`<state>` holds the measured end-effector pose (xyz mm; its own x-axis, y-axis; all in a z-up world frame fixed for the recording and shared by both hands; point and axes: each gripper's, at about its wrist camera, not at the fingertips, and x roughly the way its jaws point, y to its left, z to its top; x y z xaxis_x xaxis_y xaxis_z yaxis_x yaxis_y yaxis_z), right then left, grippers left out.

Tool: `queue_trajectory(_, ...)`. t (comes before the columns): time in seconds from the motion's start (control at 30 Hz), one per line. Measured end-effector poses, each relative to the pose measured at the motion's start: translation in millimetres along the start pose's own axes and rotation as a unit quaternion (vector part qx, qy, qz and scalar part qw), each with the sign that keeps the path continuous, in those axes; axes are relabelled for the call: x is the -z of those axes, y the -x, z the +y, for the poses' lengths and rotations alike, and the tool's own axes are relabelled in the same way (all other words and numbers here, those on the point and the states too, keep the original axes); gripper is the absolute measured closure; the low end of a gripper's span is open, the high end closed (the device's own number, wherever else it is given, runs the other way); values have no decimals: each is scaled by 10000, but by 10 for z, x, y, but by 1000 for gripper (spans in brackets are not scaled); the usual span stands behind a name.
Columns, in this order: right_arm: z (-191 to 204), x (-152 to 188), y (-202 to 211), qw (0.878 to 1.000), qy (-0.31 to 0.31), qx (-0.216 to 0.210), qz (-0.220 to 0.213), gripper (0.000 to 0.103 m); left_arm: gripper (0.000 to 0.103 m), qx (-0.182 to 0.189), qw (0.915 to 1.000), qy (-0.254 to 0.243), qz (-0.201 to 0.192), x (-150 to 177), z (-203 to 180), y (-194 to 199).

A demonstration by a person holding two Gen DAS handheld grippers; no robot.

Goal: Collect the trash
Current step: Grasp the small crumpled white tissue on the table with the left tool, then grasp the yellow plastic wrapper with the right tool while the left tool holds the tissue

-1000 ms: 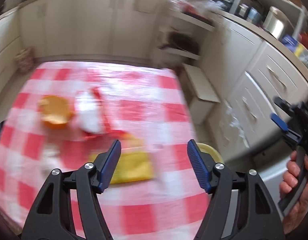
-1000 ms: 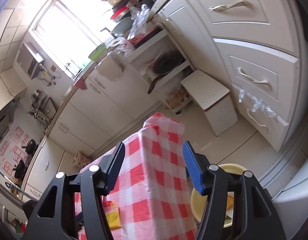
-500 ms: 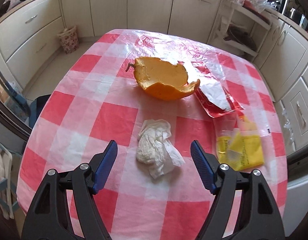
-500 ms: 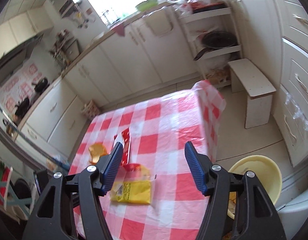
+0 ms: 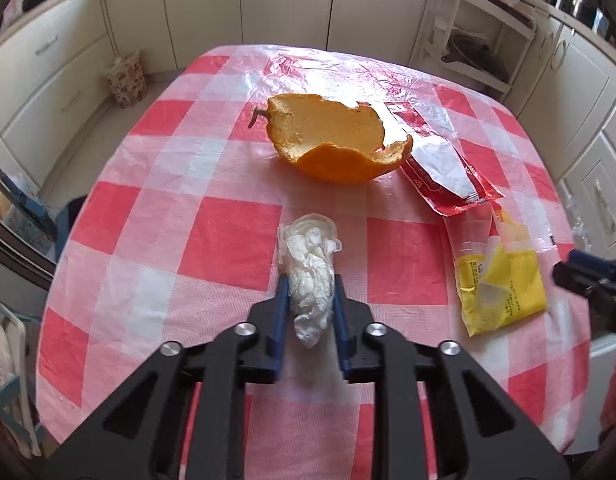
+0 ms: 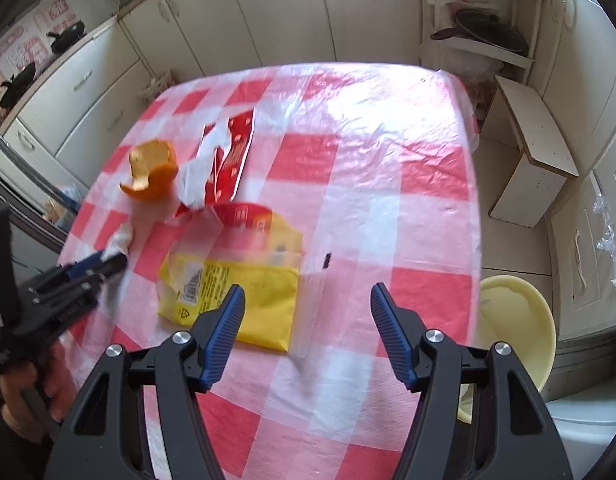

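Status: my left gripper point(image 5: 310, 300) is closed on the crumpled tissue point(image 5: 311, 268), pads pinching both sides; tissue looks to be at tablecloth level, can't tell if lifted.

My right gripper point(image 6: 304, 320) is wide open, holding nothing, hovering over the near edge of the yellow packet point(image 6: 236, 292).

Remaining on the checked tablecloth point(image 5: 212, 208):
- orange peel point(image 5: 332, 144), far centre
- red wrapper point(image 5: 444, 176), touching the peel's right side
- yellow packet, w/ clear plastic on top

Yellow bowl point(image 6: 516, 332) sits on the floor past the table's right edge; prob. the trash receptacle.

Progress est.: early. 1 of 4 items gripped, none visibly deposited. Left: bin the tissue, then packet, wrapper, peel.
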<state>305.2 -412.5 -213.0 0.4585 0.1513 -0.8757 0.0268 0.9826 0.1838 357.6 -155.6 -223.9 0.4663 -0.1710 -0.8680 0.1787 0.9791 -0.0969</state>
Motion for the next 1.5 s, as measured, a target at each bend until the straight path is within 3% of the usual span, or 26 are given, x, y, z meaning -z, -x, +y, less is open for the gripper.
queue_trajectory(0.03,33,12,-39,10000,53,-2,41,40,87,102,9999,86,32,1,49,12)
queue_trajectory(0.13,108,54,-128,9998,173,84,74,57,88,387,9988,289,80,15,162,81)
queue_trajectory(0.2,137,70,-129,9996,270,123,7,76,88,513,9980,361,20,20,213,161)
queue_trajectory(0.23,125,59,-130,9998,211,-4,39,96,88,577,9976,384,-30,24,234,210)
queue_trajectory(0.27,97,65,-113,9998,120,-165,28,98,88,632,9972,400,-83,28,252,254)
queue_trajectory(0.4,14,61,81,9989,-52,-401,-221,100,88,764,9960,394,-230,39,272,394)
queue_trajectory(0.77,-477,87,809,9932,-520,-109,-1032,100,88,997,9934,-70,-563,65,8,630)
queue_trajectory(0.87,-652,115,825,9929,-729,-144,-929,100,88,968,9934,-154,-593,65,-60,640)
queue_trajectory(0.93,-729,150,723,9932,-850,-412,-687,99,88,1002,9935,-96,-535,68,-71,616)
queue_trajectory(1.0,-719,197,604,9937,-883,-440,-535,82,88,1018,9937,-23,-474,67,-58,582)
queue_trajectory(1.03,-709,218,566,9943,-843,-423,-500,56,88,1024,9937,4,-453,69,-45,567)
queue_trajectory(1.07,-670,231,508,9950,-773,-403,-489,51,88,1032,9937,25,-435,72,-39,558)
queue_trajectory(1.2,-456,236,282,9972,-426,-493,-358,51,88,1022,9938,22,-447,76,-29,552)
queue_trajectory(1.23,-400,240,221,9982,-314,-404,-323,51,88,1024,9937,18,-449,74,-26,553)
queue_trajectory(1.3,-338,248,115,9991,-182,-277,-258,63,88,1027,9937,18,-455,70,-23,555)
queue_trajectory(1.37,-301,250,60,9993,-105,-186,-300,97,88,1031,9936,18,-465,67,-8,560)
queue_trajectory(1.5,-305,240,182,9982,-77,-327,-491,102,88,1043,9932,46,-511,52,21,590)
